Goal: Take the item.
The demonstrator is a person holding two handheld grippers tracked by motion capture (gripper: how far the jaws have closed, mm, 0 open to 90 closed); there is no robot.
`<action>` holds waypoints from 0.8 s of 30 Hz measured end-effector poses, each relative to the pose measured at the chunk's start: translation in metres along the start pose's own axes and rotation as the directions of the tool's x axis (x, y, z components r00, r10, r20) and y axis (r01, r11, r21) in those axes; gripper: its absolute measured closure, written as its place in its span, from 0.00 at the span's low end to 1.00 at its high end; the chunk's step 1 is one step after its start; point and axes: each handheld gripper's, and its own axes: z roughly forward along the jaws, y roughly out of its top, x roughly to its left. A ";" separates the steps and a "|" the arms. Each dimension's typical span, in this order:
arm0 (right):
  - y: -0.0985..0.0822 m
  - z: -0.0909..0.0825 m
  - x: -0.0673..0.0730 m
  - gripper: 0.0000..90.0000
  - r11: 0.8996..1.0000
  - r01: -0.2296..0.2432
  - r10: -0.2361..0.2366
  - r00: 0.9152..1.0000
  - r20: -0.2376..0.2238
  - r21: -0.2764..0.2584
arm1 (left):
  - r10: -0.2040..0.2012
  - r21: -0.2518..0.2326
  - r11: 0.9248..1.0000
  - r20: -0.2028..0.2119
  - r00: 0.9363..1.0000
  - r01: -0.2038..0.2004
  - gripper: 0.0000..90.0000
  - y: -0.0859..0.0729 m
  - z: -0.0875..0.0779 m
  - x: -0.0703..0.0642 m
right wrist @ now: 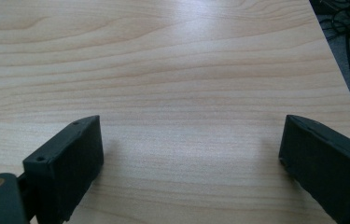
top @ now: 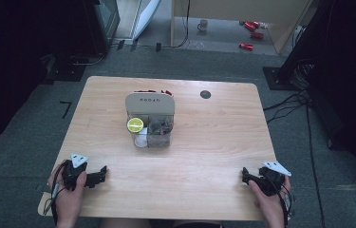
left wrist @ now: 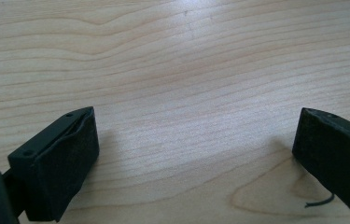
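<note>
clear organizer box (top: 150, 124) sits a bit toward 12 o'clock from the middle of the wooden table (top: 204, 152), upright, with a beige card-like back panel (top: 149, 102) standing at its far side. inside, the left compartment has a round thing with a yellow-green lid (top: 135, 125) on top and something white (top: 141, 141) below it; the right compartment holds dark bits i can't make out. a small black disc (top: 205, 94) lies on the table around 1 o'clock from the box, well apart.

left gripper (top: 102, 172) rests on the table at about 7 o'clock, held by the left hand (top: 67, 195), jaws spread wide with just bare wood between them. right gripper (top: 245, 175) is down at 5 o'clock in the right hand (top: 269, 199), jaws also wide apart, nothing in them. both are well away from the box.

on the floor past the table: a mug (top: 203, 24) and some red objects (top: 250, 33).
</note>
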 end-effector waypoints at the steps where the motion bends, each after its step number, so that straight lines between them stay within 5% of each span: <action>1: 0.000 0.000 0.000 0.05 1.000 0.007 -0.007 1.000 -0.004 0.002 | 0.000 0.000 1.000 0.000 1.000 0.000 0.01 0.000 0.000 0.000; 8: 0.002 -0.001 0.001 0.08 1.000 0.010 -0.010 1.000 -0.006 0.023 | -0.004 -0.001 1.000 -0.003 1.000 0.004 0.01 0.000 0.000 0.000; 11: 0.005 -0.004 0.002 0.09 0.999 -0.034 0.035 0.999 -0.032 0.029 | -0.004 -0.001 1.000 -0.003 1.000 0.004 0.01 0.000 0.000 0.000; 24: 0.030 -0.027 0.020 0.09 0.996 -0.075 0.071 0.994 -0.085 -0.040 | -0.004 -0.001 1.000 -0.003 1.000 0.004 0.01 0.000 0.000 0.000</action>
